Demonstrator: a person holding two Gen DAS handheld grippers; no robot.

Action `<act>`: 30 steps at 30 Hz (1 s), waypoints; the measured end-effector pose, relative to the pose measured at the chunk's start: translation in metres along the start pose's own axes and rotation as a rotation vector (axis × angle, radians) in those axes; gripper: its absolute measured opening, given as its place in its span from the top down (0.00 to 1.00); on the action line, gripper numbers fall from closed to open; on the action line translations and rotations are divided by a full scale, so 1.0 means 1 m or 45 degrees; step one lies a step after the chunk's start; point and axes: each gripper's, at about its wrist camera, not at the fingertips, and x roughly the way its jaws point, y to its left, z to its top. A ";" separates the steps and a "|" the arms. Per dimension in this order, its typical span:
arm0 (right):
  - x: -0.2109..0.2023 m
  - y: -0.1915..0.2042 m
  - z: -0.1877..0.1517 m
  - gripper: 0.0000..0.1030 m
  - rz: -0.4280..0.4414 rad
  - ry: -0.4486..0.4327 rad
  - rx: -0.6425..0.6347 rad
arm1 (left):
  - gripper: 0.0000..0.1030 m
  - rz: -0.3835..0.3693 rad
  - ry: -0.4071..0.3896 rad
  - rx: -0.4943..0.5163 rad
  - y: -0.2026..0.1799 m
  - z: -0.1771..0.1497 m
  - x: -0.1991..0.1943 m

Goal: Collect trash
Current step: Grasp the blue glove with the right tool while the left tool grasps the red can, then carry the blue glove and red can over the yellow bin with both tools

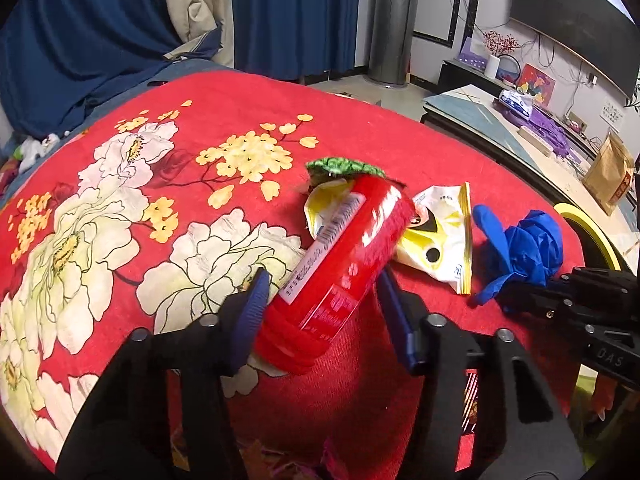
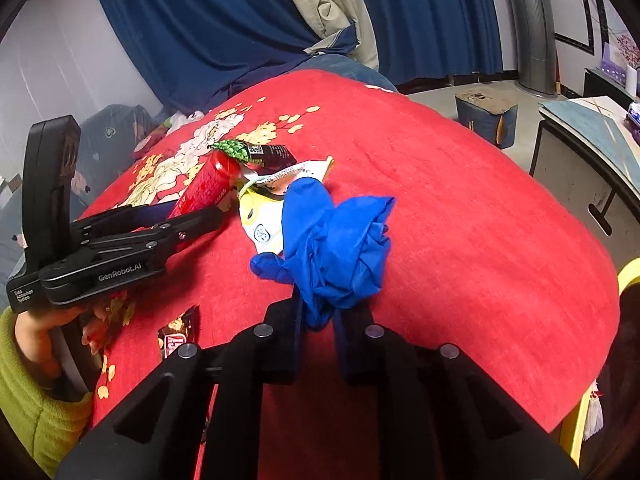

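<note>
Gripping at both ends of the litter pile on the red flowered blanket. Left gripper straddles the red tube; both pads look pressed on its near end, tube angled toward the far right. Right gripper has fingers nearly together, pinching a fold of the blue glove. Yellow-white wrapper lies between tube and glove, green wrapper at the tube's far end. Risks: smooth round tube could roll out of an off-centre grip; thin glove fold could slip loose on lifting, or drag the wrapper beneath it.
</note>
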 end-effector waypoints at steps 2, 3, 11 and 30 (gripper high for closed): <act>-0.003 -0.001 -0.001 0.88 -0.004 -0.003 0.001 | 0.65 0.010 -0.006 0.005 -0.002 -0.001 -0.001; -0.005 -0.001 -0.002 0.88 -0.006 -0.005 0.001 | 0.65 0.020 -0.010 0.016 -0.003 -0.001 -0.002; -0.017 -0.001 -0.009 0.88 -0.017 -0.022 0.007 | 0.70 -0.014 -0.072 0.059 -0.016 -0.002 -0.019; -0.065 0.004 0.007 0.89 -0.026 -0.162 -0.060 | 0.72 -0.175 -0.197 0.014 -0.042 0.004 -0.064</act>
